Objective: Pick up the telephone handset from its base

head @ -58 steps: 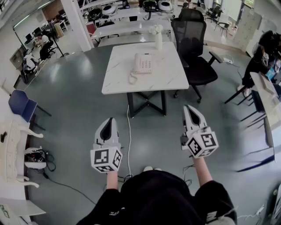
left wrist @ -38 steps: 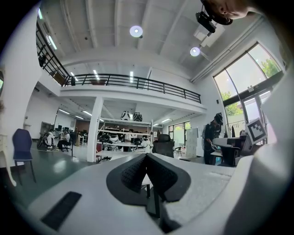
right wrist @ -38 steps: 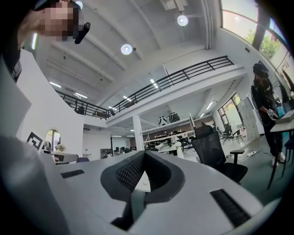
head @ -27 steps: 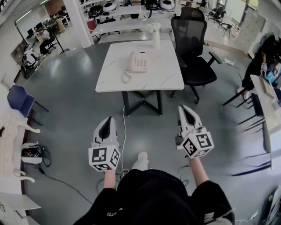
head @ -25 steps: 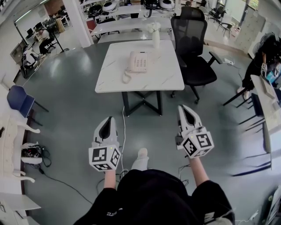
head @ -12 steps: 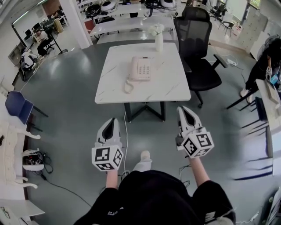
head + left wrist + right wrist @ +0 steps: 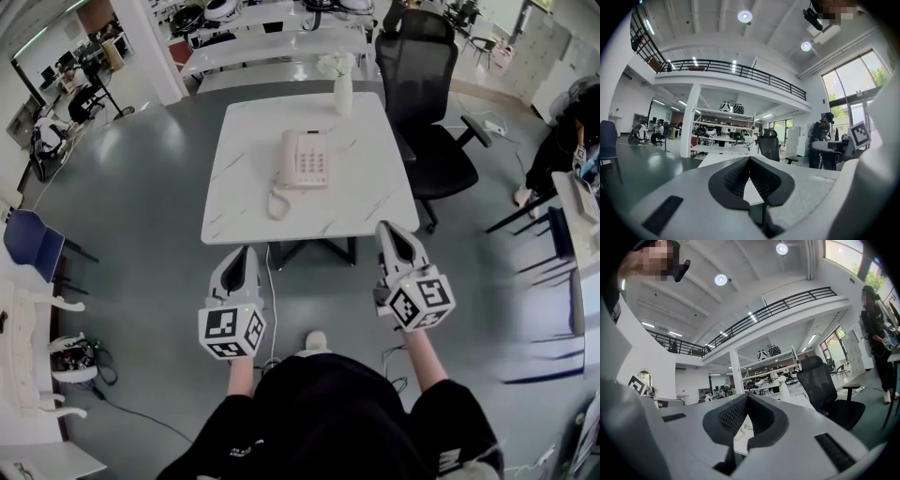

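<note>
A beige telephone [image 7: 307,158] lies in the middle of a white marble table [image 7: 244,178], with its handset [image 7: 289,157] resting on the base's left side. Its coiled cord [image 7: 277,201] loops toward the near edge. My left gripper [image 7: 246,251] is held just short of the table's near edge, left of the phone, shut and empty. My right gripper [image 7: 384,226] is at the near right corner, also shut with nothing in it. In the left gripper view the left gripper [image 7: 750,158] points level over the table [image 7: 710,160]. In the right gripper view a piece of the cord [image 7: 744,426] shows below the right gripper [image 7: 747,396].
A white vase with flowers [image 7: 343,86] stands at the table's far edge. A black office chair [image 7: 427,103] is beside the table's right side. More tables [image 7: 272,47] stand behind. A person [image 7: 562,131] stands at the far right, and a cable [image 7: 272,300] runs over the floor under the table.
The person has walked toward the table. Both grippers have come forward with them and now reach the table's near edge. Both have stayed shut.
</note>
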Available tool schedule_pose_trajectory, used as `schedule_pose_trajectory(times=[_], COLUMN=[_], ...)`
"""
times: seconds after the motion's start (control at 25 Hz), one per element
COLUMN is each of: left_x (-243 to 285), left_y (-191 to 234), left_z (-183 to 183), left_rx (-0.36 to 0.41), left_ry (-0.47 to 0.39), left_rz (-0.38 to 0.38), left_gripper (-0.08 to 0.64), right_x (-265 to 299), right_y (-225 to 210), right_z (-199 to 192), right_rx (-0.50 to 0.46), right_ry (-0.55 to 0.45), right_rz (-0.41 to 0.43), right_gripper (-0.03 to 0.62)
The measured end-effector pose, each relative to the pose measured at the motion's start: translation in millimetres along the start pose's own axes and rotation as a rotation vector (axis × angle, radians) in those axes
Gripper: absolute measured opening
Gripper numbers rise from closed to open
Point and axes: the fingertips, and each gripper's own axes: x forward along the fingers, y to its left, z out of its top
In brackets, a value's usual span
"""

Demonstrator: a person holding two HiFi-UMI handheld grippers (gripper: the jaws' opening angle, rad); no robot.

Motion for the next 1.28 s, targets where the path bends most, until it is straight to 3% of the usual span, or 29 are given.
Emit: schedule_pose_trajectory(times=[0.6,1.28], left_x=[74.2,198.8], left_y=[23.9,53.8], left_z=[-9.1,-20.4], left_rx=[-0.017,-0.048], left_ry=[0.046,0.112], left_rz=[-0.065,-0.018], left_gripper=[0.0,0.0], right_x=[62.4,190.2], right_y=[-22.2,-84.7], right_z=[-13.7,-24.6], right_rx=[0.016,0.038], right_ry=[0.027,0.08], right_rz=[-0.047,0.002], right_gripper=[-0.008,-0.008])
